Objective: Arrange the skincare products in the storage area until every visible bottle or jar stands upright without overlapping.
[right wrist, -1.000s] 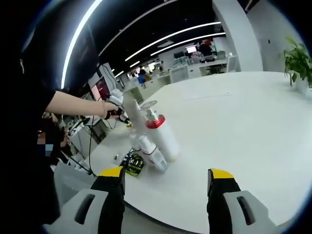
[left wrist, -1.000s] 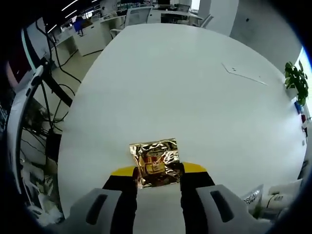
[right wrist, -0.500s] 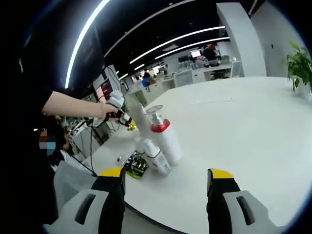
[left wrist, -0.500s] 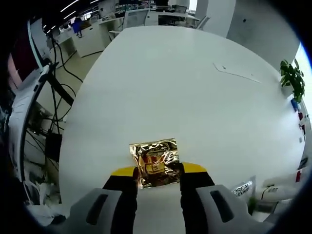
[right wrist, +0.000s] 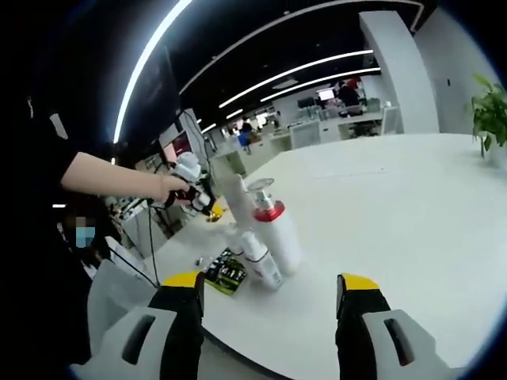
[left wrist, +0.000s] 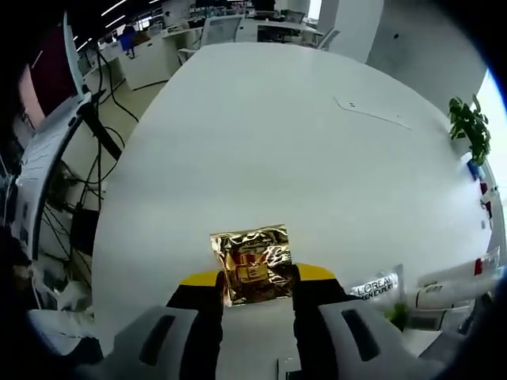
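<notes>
1. A gold foil sachet (left wrist: pixel 252 264) sits low in the left gripper view, clamped between the left gripper (left wrist: pixel 255 279) jaws above the white table (left wrist: pixel 301 150).
2. Mid-left in the right gripper view, a red-collared bottle (right wrist: pixel 276 234) and smaller tube (right wrist: pixel 261 261) stand together, a dark packet (right wrist: pixel 224 273) beside them.
3. The right gripper (right wrist: pixel 269 294) jaws stand wide apart, holding nothing.

**Left claw clamped, right claw spread**

In the left gripper view the left claw (left wrist: pixel 253 279), black jaws with yellow tips on grey housings, is closed against both sides of a crinkled gold foil sachet (left wrist: pixel 252 263). In the right gripper view the right claw (right wrist: pixel 272 288) has its jaws spread wide with nothing between them. There too, the person's bare forearm (right wrist: pixel 111 178) reaches out, its hand (right wrist: pixel 173 188) gripping the left claw's handle.
</notes>
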The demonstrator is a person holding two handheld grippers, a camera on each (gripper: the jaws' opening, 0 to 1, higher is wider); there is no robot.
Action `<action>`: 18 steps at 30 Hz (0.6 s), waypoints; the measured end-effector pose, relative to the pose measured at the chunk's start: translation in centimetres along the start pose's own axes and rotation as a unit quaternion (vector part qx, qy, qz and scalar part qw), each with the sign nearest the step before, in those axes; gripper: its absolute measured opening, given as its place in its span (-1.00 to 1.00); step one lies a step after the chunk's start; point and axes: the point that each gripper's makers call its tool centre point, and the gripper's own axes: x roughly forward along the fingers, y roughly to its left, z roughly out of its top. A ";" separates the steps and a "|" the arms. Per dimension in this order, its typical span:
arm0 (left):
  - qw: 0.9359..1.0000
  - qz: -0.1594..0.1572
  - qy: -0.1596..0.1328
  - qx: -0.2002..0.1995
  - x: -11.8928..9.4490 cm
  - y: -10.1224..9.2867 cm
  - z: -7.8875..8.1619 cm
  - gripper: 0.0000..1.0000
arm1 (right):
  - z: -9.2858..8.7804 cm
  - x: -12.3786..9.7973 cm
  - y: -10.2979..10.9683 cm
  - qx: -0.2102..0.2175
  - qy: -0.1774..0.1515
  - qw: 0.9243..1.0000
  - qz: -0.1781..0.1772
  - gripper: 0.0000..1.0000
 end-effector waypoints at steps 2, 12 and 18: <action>1.000 -0.001 0.001 0.001 -0.2 -0.1 -0.4 -0.40 | 0.1 0.0 0.1 -0.002 -0.002 1.000 0.002 0.39; 1.000 -0.005 0.000 0.003 -2.1 -1.0 -3.0 -0.39 | 0.6 -0.3 0.4 -0.006 -0.016 1.000 0.006 0.39; 1.000 -0.012 0.004 0.009 -1.9 -2.1 -3.8 -0.39 | 0.6 -0.4 0.5 -0.008 -0.020 1.000 0.008 0.39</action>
